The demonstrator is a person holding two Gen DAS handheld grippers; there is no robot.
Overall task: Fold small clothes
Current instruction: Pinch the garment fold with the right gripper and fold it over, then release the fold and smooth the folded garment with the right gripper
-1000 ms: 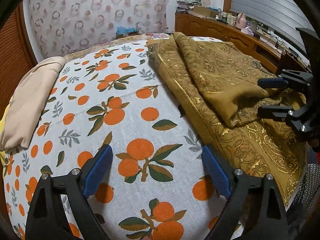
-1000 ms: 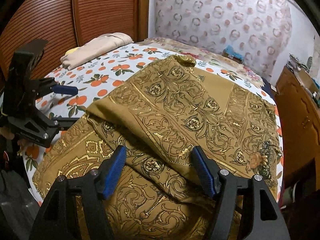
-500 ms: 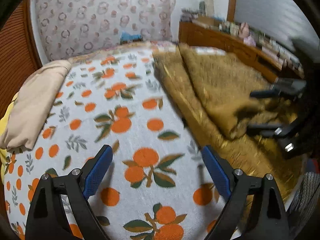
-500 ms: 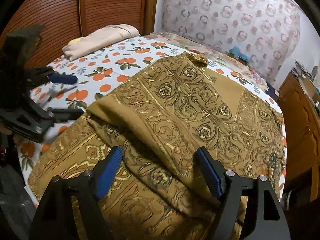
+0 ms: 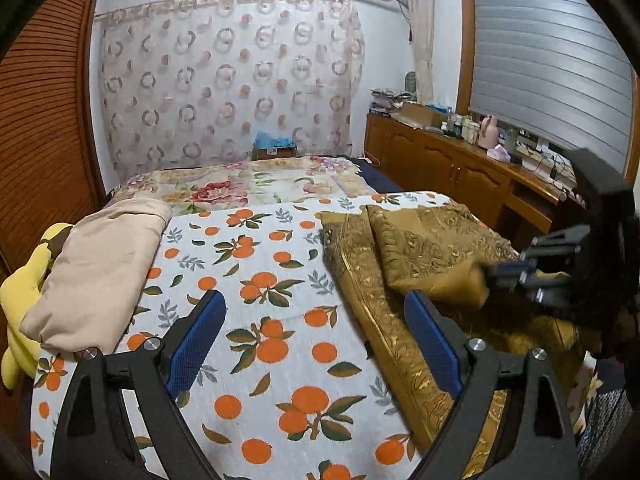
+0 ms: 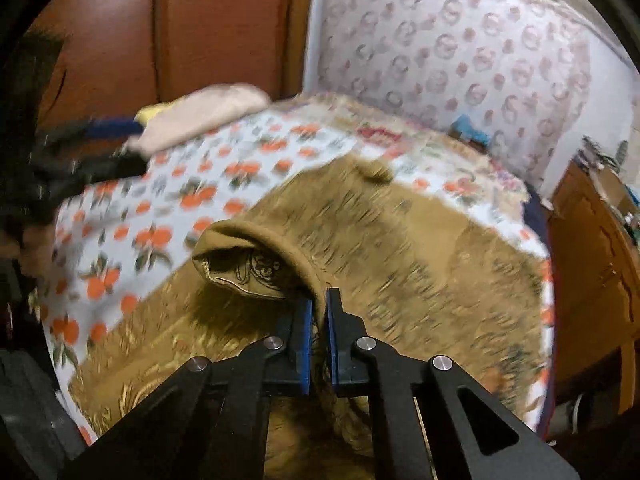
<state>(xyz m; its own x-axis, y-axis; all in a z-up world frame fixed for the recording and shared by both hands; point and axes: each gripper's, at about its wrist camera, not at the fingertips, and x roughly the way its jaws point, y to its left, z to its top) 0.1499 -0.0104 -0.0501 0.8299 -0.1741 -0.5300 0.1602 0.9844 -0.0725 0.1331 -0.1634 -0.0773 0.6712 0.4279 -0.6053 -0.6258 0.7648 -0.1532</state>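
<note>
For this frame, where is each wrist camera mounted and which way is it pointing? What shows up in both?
Left wrist: rides on the left tongs, open above the orange-print bedsheet, facing the curtained wall; the right tongs show at right.
Right wrist: rides on the right tongs, shut on the gold-patterned brown cloth, facing the wooden wardrobe; the blurred left tongs show at left.
Shared: cloth, bedsheet, beige folded garment.

Dim warm indoor light, right wrist view motion-blurred, left mostly sharp, fisheye edges w/ dark vignette

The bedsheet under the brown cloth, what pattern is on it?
Oranges with green leaves on white, seen best in the left wrist view on the bedsheet.
</note>
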